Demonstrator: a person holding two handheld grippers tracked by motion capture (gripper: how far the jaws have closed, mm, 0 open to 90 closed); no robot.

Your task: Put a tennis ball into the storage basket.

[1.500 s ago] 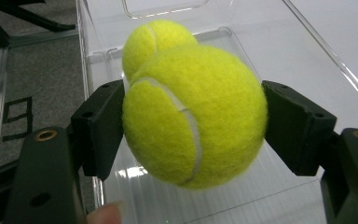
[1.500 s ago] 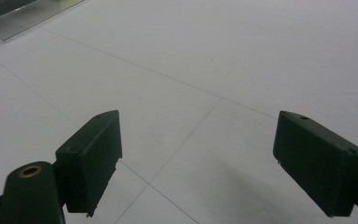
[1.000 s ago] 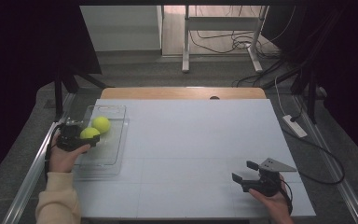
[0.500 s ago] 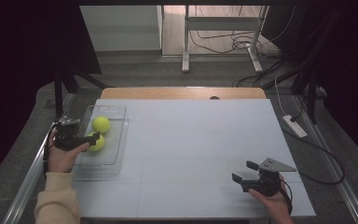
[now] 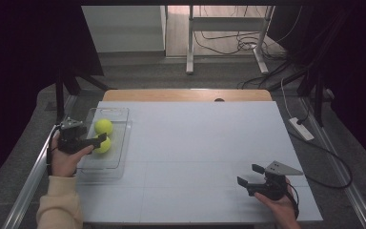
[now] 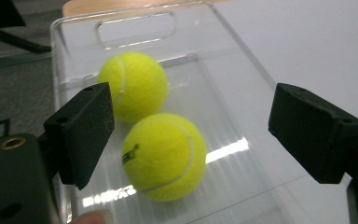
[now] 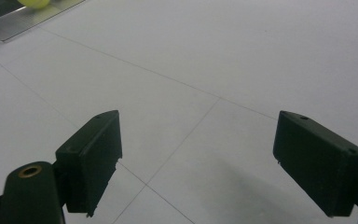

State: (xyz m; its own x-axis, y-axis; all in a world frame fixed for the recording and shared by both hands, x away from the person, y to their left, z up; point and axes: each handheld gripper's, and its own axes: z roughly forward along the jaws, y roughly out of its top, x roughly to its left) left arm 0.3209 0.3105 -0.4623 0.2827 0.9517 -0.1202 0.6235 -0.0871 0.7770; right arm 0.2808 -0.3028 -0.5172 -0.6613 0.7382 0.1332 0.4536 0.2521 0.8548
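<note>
Left tool: black two-jaw tool, jaws standing apart and having just been closing a little, straddling the near fuzzy yellow-green tennis ball without pressing on it.
Right tool: jaws spread wide with nothing between them, hovering over the pale grey surface well apart from the tray.
Near ball position: lying in the clear rectangular plastic tray, just beside or touching the far yellow-green tennis ball.
Tray position: sitting at the left edge of the surface in the high view, handle cut-out at its far end.
Risk, rolling: round felt ball is likely escaping sideways if one pad is meeting it first.
Risk, neighbour: left pad is crowding the far ball and may be nudging it.
Risk, tray: light, slick tray is probably sliding or tipping if the tool is pushing on its low wall.
Textures: balls are nappy with white seams; tray is glossy, throwing glare; pads are matte, blocky; surface is smooth with thin lines.
</note>
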